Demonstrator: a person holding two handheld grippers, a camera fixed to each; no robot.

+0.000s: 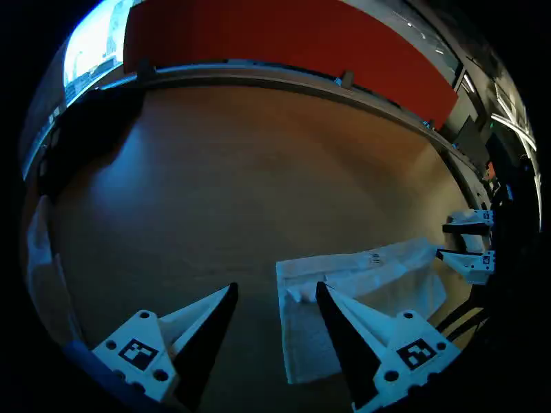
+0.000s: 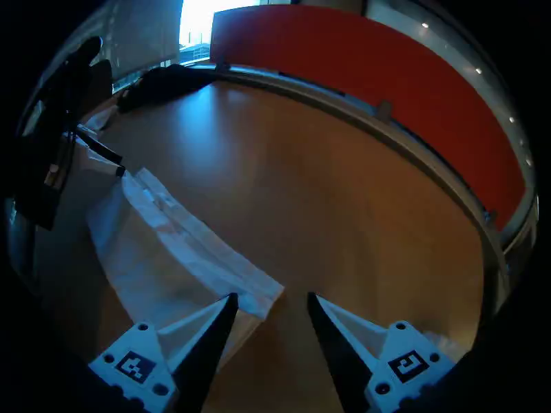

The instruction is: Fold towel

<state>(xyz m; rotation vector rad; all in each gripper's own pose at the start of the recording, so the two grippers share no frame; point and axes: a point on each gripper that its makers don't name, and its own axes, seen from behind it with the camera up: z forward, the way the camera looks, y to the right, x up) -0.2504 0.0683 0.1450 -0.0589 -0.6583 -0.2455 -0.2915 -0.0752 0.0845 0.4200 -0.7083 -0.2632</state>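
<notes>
Left hand-held gripper (image 1: 276,285) parted over towel (image 1: 365,275), right hand-held gripper (image 1: 441,240) parted beyond it, wooden table (image 1: 241,179)

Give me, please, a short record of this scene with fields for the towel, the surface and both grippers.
towel: white, lying on the table, a band folded over along one edge
table: wooden, red panel behind it
left gripper: open, at the towel's edge, holding nothing
right gripper: open, at a towel corner, holding nothing
</notes>
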